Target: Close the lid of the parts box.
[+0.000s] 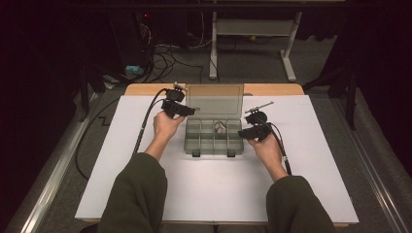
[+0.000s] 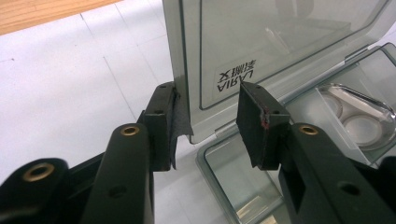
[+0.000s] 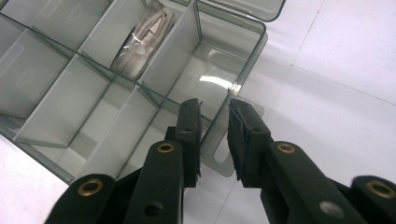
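A clear grey compartment box [image 1: 214,152] lies on the white board with its lid [image 1: 214,99] standing open. A silvery metal piece [image 1: 220,127] rests in a back compartment, also seen as the metal piece [image 2: 359,116] and metal piece [image 3: 140,42]. My left gripper [image 1: 187,110] is at the lid's left corner. Its jaws [image 2: 210,126] straddle the lid [image 2: 280,46] edge, one pad beside the edge and the other clear of the face. My right gripper [image 1: 243,132] is at the box's right side, its pads [image 3: 215,135] closed on the box wall [image 3: 243,70] and latch tab.
The white board [image 1: 218,194] covers a wooden table [image 1: 272,89]. Both forearms in olive sleeves come in from the bottom. Cables [image 1: 165,58] and a white desk frame [image 1: 252,29] lie on the floor beyond the table.
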A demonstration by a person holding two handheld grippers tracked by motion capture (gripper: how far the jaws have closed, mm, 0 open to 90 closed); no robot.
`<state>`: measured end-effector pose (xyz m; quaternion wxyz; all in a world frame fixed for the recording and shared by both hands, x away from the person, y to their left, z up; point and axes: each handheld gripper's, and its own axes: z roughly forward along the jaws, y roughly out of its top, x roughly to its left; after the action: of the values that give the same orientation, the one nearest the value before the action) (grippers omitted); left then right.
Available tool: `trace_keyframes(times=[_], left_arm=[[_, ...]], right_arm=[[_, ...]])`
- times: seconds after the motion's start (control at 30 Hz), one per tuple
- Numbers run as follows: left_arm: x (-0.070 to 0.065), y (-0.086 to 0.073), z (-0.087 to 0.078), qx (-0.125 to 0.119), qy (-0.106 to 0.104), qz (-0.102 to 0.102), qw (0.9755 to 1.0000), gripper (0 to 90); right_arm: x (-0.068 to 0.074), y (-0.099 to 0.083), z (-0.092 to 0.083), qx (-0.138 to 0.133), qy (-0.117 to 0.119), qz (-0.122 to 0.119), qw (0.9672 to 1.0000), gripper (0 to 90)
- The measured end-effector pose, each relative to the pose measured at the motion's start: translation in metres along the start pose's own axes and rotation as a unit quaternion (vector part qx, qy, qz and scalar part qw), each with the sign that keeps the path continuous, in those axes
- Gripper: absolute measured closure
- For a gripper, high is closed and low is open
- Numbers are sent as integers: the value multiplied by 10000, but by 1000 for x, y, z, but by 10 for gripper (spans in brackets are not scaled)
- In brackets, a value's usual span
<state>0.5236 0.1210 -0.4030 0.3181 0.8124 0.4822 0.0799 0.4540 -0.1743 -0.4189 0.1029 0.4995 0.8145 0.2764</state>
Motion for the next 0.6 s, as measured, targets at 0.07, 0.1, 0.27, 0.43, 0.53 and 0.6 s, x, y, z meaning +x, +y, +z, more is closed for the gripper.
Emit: trace_keyframes(times=[0.07,0.1,0.27,0.43,0.53,0.6], left_arm=[[0,0,-1,16,-2,25,10000,600],[-1,-1,-2,16,6,36,10000,602],[-1,-3,-4,-30,-9,41,10000,610],[-2,-6,-7,-69,-36,79,9999,620],[-2,-8,-8,-104,-70,72,9999,626],[-2,-9,-9,-100,-82,84,9999,630]], right_arm=[[0,0,0,0,-1,1,10000,747],[0,0,0,0,-4,-1,10000,746],[0,0,0,2,-14,-7,10000,747],[0,0,0,2,-24,-14,10000,747],[1,0,0,4,-37,-12,10000,747],[1,0,0,8,-45,-23,10000,747]])
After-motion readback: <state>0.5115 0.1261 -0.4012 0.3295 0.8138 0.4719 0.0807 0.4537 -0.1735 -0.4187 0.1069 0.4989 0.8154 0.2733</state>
